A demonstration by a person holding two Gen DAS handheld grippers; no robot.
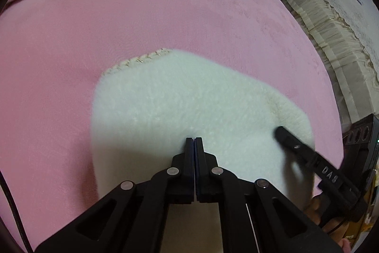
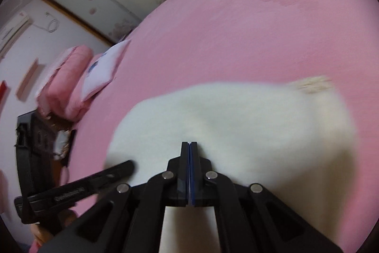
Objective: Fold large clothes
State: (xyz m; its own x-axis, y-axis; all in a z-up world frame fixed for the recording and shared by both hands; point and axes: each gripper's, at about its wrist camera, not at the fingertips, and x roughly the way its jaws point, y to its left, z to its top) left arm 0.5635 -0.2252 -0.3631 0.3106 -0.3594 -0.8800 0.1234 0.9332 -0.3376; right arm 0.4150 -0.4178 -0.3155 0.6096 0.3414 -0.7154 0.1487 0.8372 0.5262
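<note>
Your left gripper (image 1: 194,139) and right gripper (image 2: 189,143), both clenched with nothing visibly pinched, sit over the near edge of the white fleece garment (image 1: 180,96), which spreads toward twelve o'clock on the pink bed (image 1: 118,16).

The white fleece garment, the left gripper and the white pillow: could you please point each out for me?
white fleece garment (image 1: 180,96): left wrist view, fluffy middle.
left gripper (image 1: 194,139): left wrist view, shut fingertips.
white pillow (image 2: 104,68): right wrist view, its top face.
</note>
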